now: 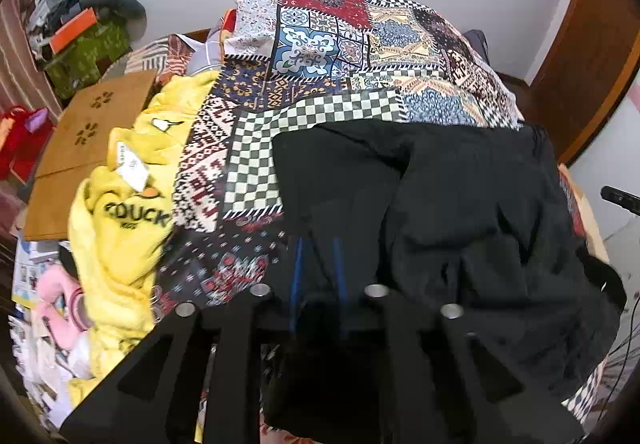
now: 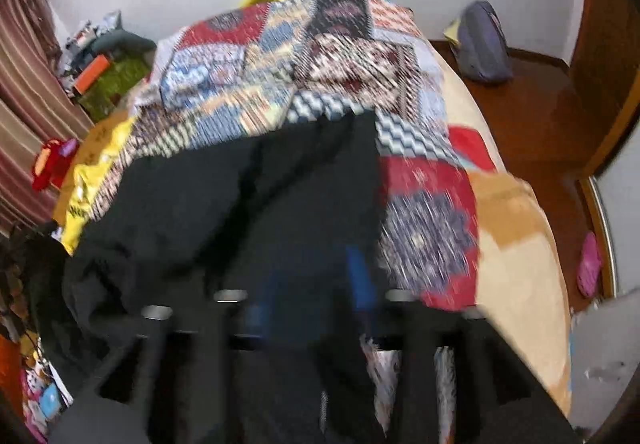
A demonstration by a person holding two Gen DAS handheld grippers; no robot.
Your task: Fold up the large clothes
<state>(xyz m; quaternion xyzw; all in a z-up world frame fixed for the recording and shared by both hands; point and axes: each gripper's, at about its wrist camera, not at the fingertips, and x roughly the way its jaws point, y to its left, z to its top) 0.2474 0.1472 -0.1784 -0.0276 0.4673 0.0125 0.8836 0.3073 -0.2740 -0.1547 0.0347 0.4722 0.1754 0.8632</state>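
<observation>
Black garment (image 1: 460,211) spread on patchwork bedspread (image 1: 340,55). Left gripper (image 1: 316,268) narrowly parted over it, right gripper (image 2: 312,284) wider; grip not discernible.

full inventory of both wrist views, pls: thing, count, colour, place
black garment: 1, black, rumpled on the bed's near end, under both grippers
patchwork bedspread: 1, red, blue, cream and checkered, covering the bed
yellow fleece garment with duck print: 1, yellow, bed's left edge
flat brown cardboard box: 1, brown, left of the yellow garment
grey-blue backpack: 1, on the wooden floor against the far wall
pink slipper: 1, floor at right
left gripper: 1, black with blue fingers, jaws slightly apart over the black garment
right gripper: 1, same, blurred, jaws apart
</observation>
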